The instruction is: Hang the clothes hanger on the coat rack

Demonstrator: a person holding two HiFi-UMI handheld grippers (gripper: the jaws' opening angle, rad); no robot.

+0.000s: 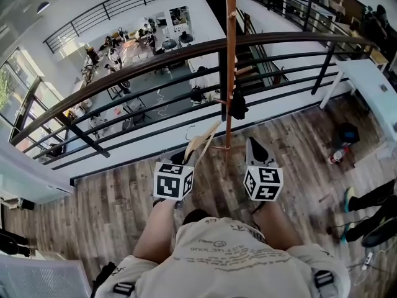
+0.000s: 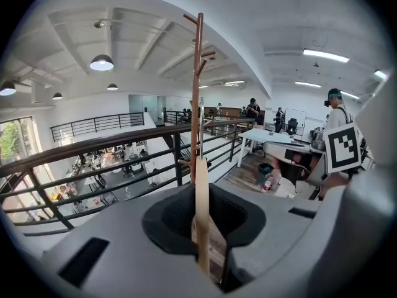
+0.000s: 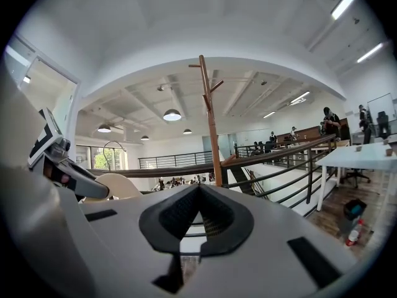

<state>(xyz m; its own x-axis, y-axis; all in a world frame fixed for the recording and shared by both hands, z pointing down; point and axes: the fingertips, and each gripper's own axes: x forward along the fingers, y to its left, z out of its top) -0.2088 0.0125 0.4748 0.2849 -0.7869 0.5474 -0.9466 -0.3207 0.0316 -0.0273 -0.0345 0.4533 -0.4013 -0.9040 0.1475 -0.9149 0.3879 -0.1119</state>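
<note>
A tall brown wooden coat rack point(image 1: 230, 54) stands on the wood floor just inside the railing, straight ahead of both grippers. Its pegs fork near the top point(image 2: 196, 85) point(image 3: 211, 123). My left gripper point(image 1: 186, 157) is shut on a pale wooden clothes hanger point(image 1: 203, 143). In the left gripper view the hanger point(image 2: 202, 203) stands edge-on between the jaws, its metal hook rising in front of the rack pole. My right gripper point(image 1: 253, 149) is beside it to the right, jaws together and holding nothing. From the right gripper view the hanger's shoulder point(image 3: 118, 185) shows at the left.
A dark metal railing with a brown handrail point(image 1: 155, 58) runs across behind the rack, with a lower floor far below it. A white table point(image 1: 372, 85), a black bin point(image 1: 346, 133) and a bottle point(image 1: 337, 156) are at the right. Other people's feet point(image 1: 372, 197) are at the right edge.
</note>
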